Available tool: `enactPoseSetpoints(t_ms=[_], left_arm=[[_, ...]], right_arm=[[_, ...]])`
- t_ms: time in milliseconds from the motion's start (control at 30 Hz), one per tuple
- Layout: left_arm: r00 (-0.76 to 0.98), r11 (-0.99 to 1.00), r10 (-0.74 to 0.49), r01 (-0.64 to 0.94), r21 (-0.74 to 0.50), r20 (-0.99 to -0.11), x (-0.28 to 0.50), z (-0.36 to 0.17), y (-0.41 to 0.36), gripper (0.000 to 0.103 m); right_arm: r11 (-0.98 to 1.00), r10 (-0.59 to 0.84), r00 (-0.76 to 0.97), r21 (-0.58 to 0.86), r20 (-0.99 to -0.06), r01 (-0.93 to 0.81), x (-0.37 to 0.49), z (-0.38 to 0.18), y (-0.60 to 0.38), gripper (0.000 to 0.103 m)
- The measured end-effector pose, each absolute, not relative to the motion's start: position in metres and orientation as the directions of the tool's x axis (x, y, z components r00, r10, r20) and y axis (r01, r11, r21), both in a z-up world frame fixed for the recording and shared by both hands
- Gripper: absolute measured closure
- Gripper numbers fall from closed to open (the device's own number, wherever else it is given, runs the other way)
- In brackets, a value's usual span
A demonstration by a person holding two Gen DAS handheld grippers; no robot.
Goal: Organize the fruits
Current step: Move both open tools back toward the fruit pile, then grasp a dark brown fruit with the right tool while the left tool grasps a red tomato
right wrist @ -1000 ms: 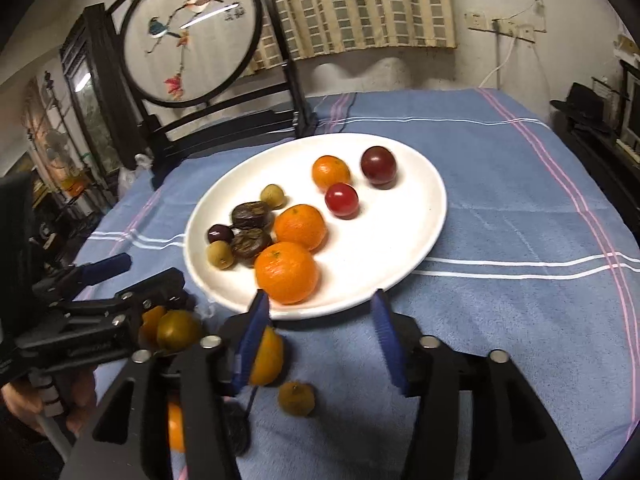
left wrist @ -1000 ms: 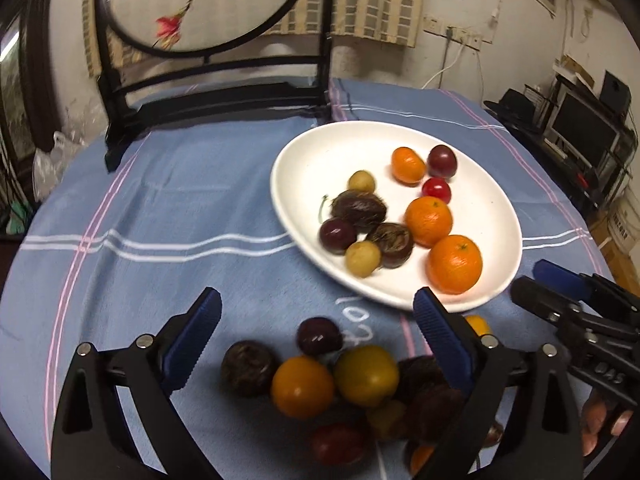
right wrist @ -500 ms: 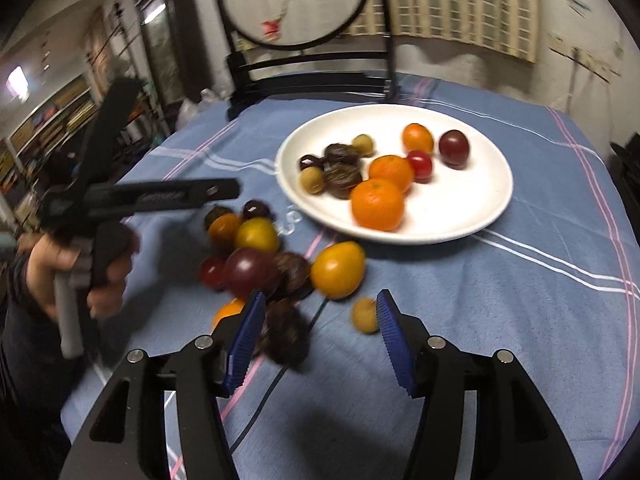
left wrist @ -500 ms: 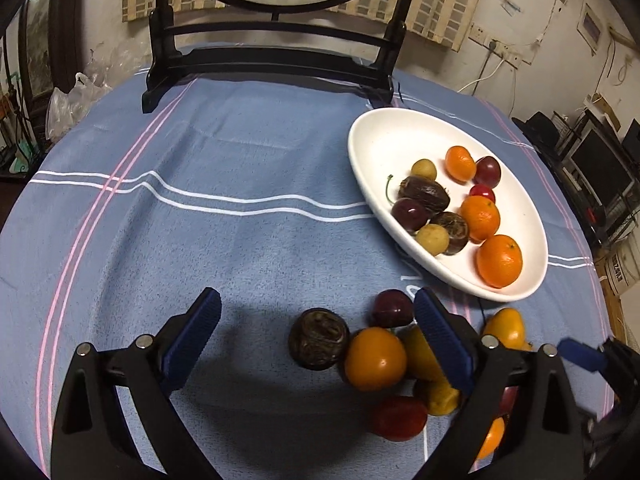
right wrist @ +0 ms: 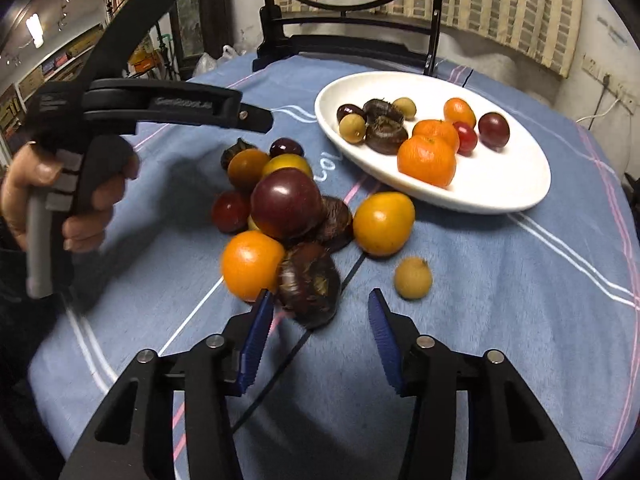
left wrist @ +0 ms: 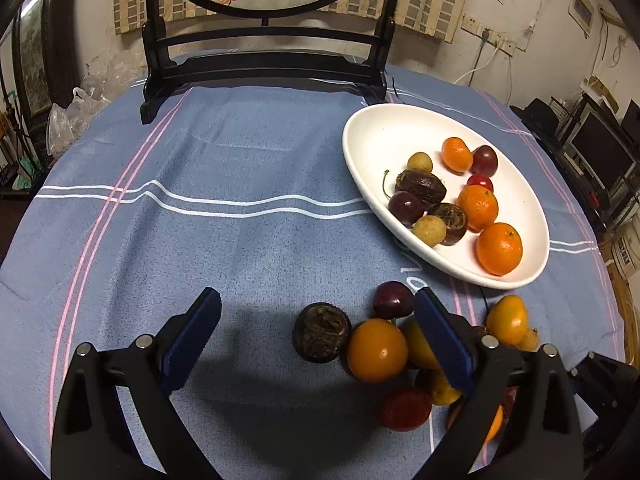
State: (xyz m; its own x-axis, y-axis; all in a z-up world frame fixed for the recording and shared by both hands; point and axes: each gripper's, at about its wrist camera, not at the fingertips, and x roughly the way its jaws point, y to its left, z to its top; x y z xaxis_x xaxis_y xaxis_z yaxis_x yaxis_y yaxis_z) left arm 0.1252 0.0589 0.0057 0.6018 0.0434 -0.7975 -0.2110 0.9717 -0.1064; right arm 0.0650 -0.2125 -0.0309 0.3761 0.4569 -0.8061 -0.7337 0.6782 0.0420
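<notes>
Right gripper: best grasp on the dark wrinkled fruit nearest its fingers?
Probably across the middle of the dark wrinkled fruit, from above and the near side. Its left flank touches the orange fruit, so that finger must wedge into the seam; the right flank faces bare cloth. The right gripper is closing, the fruit just ahead of its tips, not yet pressed.

White digits are stitched or printed on the blue striped tablecloth (right wrist: pixel 500 280) just near of the white oval plate (right wrist: pixel 520 196); in the right wrist view they read about "102", upside down. The black handheld left gripper (right wrist: pixel 176 108) bears embossed lettering on its arm, too faint to read.
</notes>
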Motion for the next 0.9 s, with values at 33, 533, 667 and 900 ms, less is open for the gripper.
enactPoseSetpoints(t_ms=[33,533,667,900], left_arm=[[0.601,0.973,0.045,-0.207,-0.102,-0.798,0.125,0.006,0.058,0.008],[0.588,0.987,0.024,-0.142,-0.074,-0.809,0.102,-0.004,0.052,0.008],[0.584,0.993,0.025,-0.106,-0.046,-0.811,0.092,-0.008,0.046,0.008],[0.588,0.996,-0.008,-0.071,-0.062,-0.809,0.081,-0.011,0.044,0.008]], right_arm=[[0.684,0.449,0.389,0.029,-0.805,-0.729,0.065,-0.034,-0.209,0.057],[0.709,0.49,0.385,0.101,-0.782,-0.698,0.076,-0.031,-0.218,0.077],[0.706,0.489,0.413,0.07,-0.768,-0.704,0.073,-0.033,-0.21,0.066],[0.716,0.51,0.387,0.131,-0.768,-0.685,0.082,-0.04,-0.209,0.08]])
